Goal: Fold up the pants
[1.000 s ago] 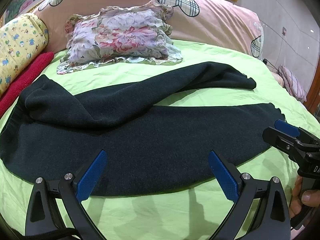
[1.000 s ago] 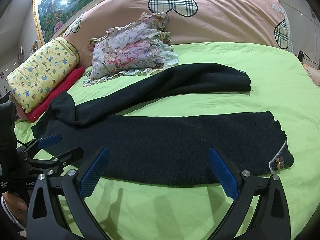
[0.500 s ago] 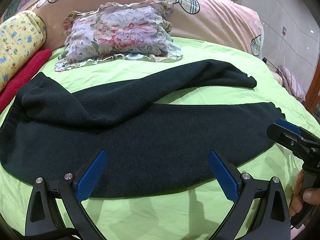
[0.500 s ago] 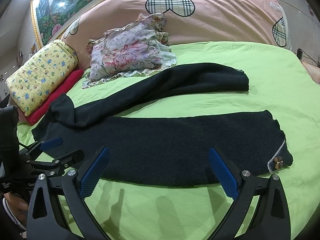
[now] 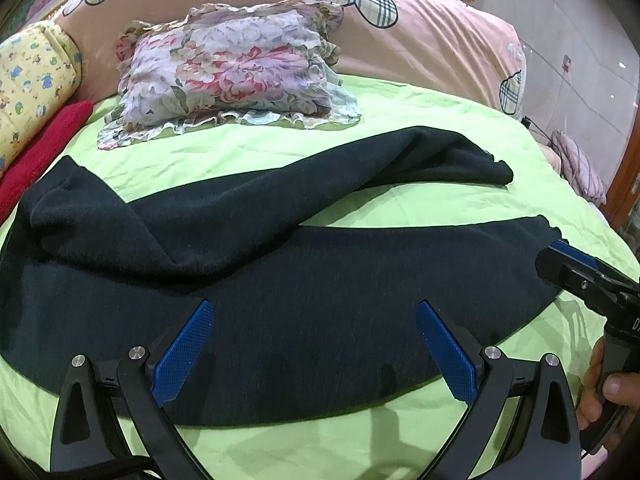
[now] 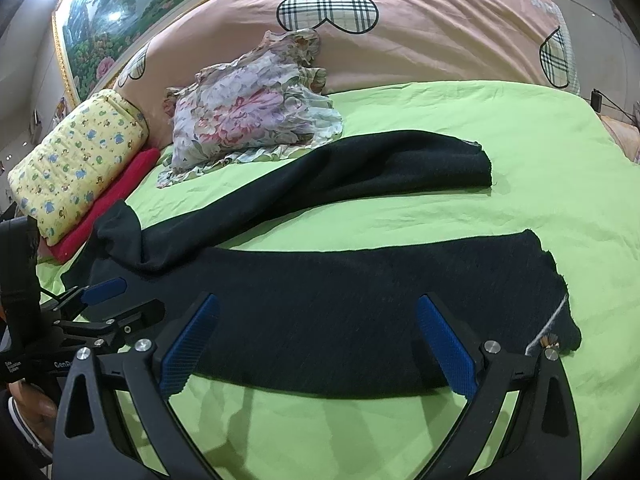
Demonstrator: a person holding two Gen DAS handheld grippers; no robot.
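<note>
Left wrist view: the left gripper (image 5: 314, 346) hangs released over the pants (image 5: 280, 300) (dark, legs splayed on the green sheet (image 5: 280, 452)); the right gripper (image 6: 318, 346), also released, nears the hem. Folding hasn't begun; next, pinch the pants' near edge.

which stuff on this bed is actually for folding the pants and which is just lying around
For the job:
- dark knitted pants, legs spread apart
- left gripper, open
- right gripper, open

Lying about:
- floral ruffled pillow
- yellow printed bolster
- red folded cloth
- pink heart-patterned quilt
</note>
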